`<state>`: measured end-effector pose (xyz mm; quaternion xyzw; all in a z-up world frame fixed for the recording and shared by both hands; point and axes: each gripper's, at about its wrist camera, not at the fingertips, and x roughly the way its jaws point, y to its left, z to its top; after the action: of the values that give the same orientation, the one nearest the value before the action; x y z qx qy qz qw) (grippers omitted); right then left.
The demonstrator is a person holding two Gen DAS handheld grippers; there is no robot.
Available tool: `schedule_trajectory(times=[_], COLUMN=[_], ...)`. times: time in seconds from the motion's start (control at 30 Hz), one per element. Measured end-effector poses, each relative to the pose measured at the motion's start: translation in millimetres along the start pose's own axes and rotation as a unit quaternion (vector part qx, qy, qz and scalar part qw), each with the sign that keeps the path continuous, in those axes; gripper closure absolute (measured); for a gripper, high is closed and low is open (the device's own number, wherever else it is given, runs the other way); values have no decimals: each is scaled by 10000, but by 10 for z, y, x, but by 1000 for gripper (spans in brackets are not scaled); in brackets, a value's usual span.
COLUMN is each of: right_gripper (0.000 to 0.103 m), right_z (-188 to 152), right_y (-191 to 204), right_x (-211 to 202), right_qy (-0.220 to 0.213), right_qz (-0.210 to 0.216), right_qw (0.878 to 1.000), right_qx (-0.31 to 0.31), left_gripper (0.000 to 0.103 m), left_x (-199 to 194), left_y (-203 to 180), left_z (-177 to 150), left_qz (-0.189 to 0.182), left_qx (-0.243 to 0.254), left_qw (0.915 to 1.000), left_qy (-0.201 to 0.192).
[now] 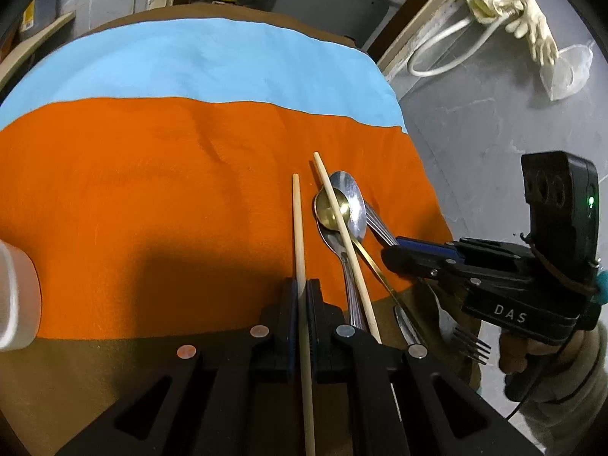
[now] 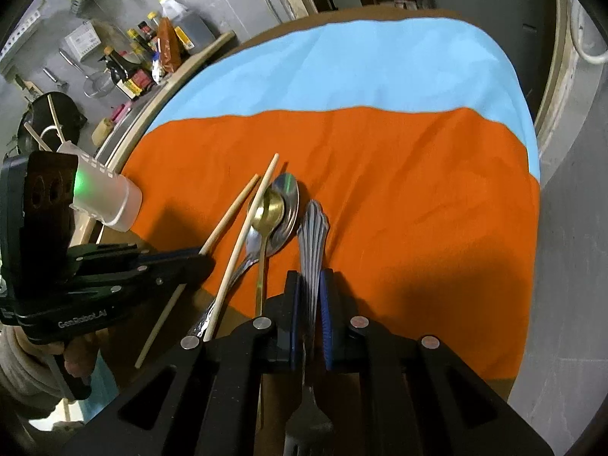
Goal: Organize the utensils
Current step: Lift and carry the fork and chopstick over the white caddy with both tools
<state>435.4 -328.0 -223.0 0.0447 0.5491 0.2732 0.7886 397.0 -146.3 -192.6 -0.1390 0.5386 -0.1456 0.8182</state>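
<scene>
A round table (image 1: pixel 114 380) with a brown top carries two cloths: an orange cloth (image 1: pixel 152 190) over the near part and a light blue cloth (image 1: pixel 209 64) over the far part, the two meeting along a line across the middle.

The left gripper (image 1: pixel 302 288) hangs over the near edge of the orange cloth, its jaws pinched on a wooden chopstick (image 1: pixel 298 228) that runs up between them and points toward the table's middle. The right gripper (image 2: pixel 309 285) sits just beside it toward the table's right edge, jaws pressed together on the ribbed handle of a steel fork (image 2: pixel 313 235); the fork's tines (image 1: pixel 471 344) stick out behind it, past the near edge of the cloth. A hand (image 1: pixel 516 349) in a pale sleeve holds this gripper's grip.

Between the two grippers, near the orange cloth's near edge, lies a small heap: a large steel spoon (image 1: pixel 353 201) with its bowl toward the middle, a gold spoon (image 1: pixel 328 209) lying on it, and a second steel spoon (image 1: pixel 334 243) partly beneath. A second chopstick (image 1: pixel 342 228) lies slantwise across the gold spoon's bowl.

At the table's left edge stands a white frosted holder (image 2: pixel 110 197).
</scene>
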Motion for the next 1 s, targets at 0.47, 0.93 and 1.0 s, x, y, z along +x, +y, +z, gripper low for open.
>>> schedule_trajectory(times=[0.47,0.93,1.0], right_gripper=[96,96,96], right_z=[-369,-703,-743], right_y=[89,408,433], right_x=[-344,-859,-931], right_qy=[-946,-2216,-2330], right_qz=[-104,-654,-723], right_qw=[9924,9683,9646], right_qx=[785,953,1000], left_gripper=[98,98,98], left_x=[-506,-1035,-1081], left_y=[5,-64,-62], left_z=[-264,-441,-452], left_qz=[-399,-671,-722], left_qx=[-92,257,273], left_qw=[9952,9868,9858], left_qy=[-894,-1449,-1490])
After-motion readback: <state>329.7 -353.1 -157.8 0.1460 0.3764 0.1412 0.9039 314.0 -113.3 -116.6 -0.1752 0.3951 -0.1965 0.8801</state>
